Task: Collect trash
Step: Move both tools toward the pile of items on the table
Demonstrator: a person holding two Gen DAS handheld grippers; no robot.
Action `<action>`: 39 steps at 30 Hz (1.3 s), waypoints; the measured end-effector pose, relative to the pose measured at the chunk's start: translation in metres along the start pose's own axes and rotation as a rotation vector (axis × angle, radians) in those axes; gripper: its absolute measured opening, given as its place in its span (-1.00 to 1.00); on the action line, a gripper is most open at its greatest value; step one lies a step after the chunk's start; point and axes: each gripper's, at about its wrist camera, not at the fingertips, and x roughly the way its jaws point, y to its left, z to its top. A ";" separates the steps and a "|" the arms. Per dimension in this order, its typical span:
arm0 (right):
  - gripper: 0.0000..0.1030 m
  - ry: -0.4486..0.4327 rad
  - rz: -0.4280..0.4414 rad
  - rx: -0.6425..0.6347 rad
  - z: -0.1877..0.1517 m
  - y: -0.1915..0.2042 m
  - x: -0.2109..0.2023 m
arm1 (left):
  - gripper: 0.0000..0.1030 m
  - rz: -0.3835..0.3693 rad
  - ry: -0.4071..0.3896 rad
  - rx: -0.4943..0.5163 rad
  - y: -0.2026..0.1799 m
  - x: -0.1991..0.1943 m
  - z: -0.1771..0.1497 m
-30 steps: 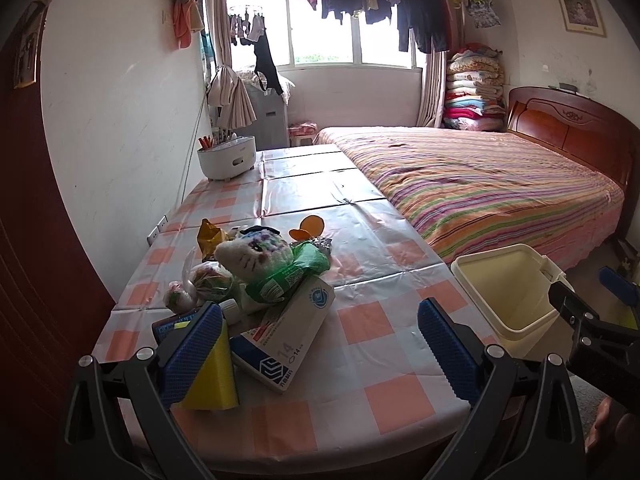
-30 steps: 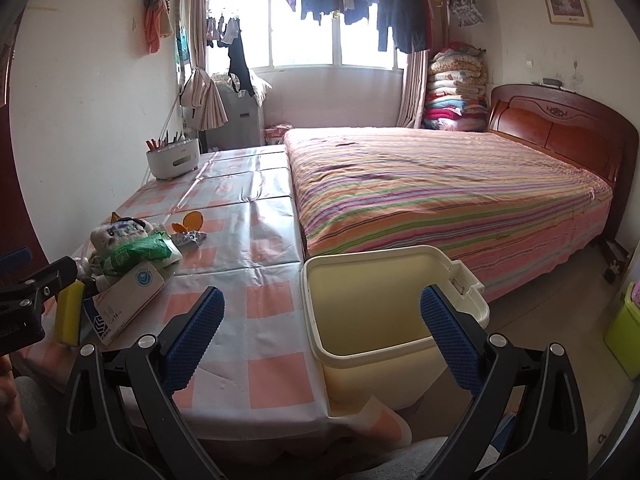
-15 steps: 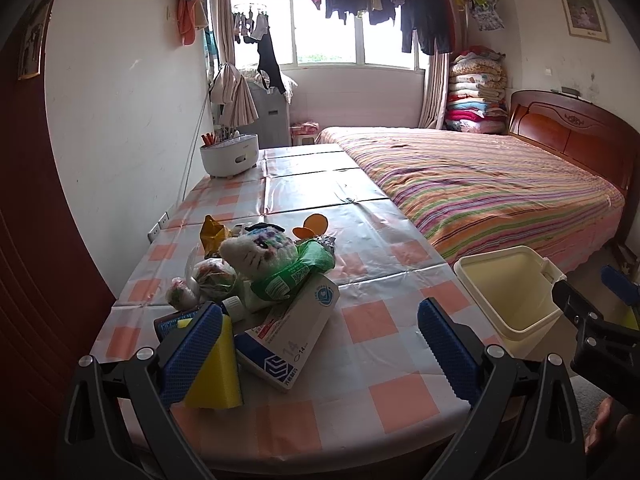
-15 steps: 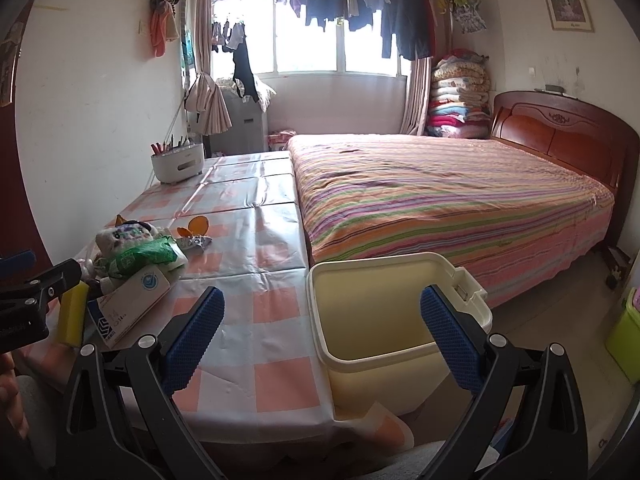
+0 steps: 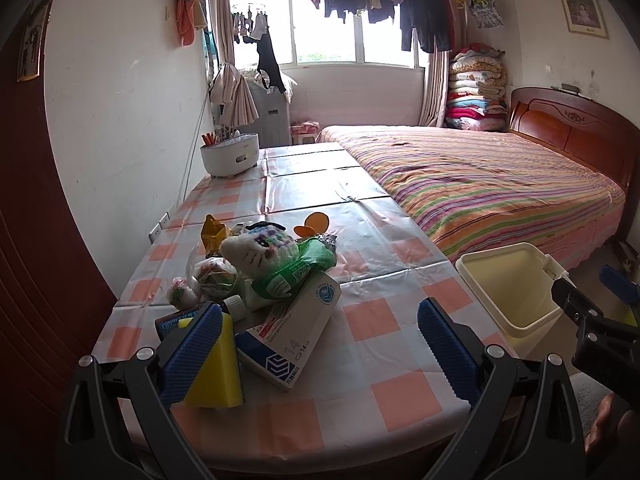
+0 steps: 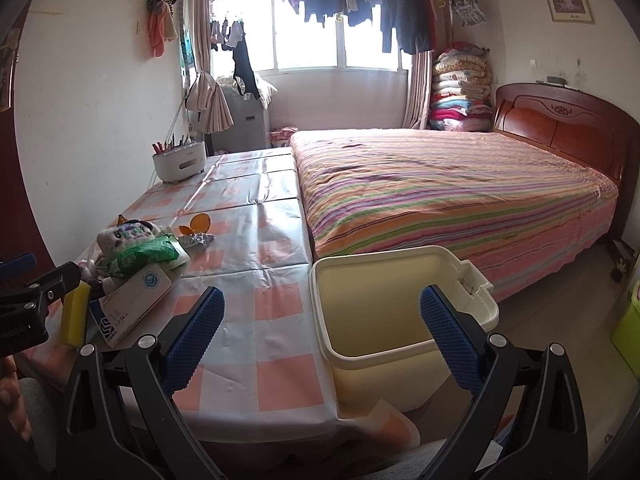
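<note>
A pile of trash lies at the near left of the checked table (image 5: 380, 320): a white and blue box (image 5: 292, 336), a green wrapper (image 5: 296, 268), a plush cat toy (image 5: 260, 250), a yellow sponge (image 5: 216, 372), small bags and an orange wrapper. My left gripper (image 5: 320, 352) is open and empty just in front of the pile. A cream bin (image 6: 400, 312) stands beside the table's right edge. My right gripper (image 6: 320, 340) is open and empty above the bin's near rim. The pile also shows in the right wrist view (image 6: 136, 260).
A white holder with pens (image 5: 230, 154) stands at the table's far left by the wall. A striped bed (image 5: 480, 184) runs along the table's right side. A green container (image 6: 628, 328) sits on the floor at the far right.
Both grippers have drawn back slightly, so the pile and the bin sit a little lower in view. Both stay open and empty.
</note>
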 end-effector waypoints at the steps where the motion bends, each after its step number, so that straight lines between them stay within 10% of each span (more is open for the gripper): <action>1: 0.88 0.001 0.000 0.000 0.000 0.000 0.000 | 0.85 0.001 0.000 0.001 0.000 0.000 0.000; 39: 0.88 0.010 0.049 -0.057 0.014 0.024 0.011 | 0.85 0.036 0.000 -0.039 0.023 -0.003 -0.004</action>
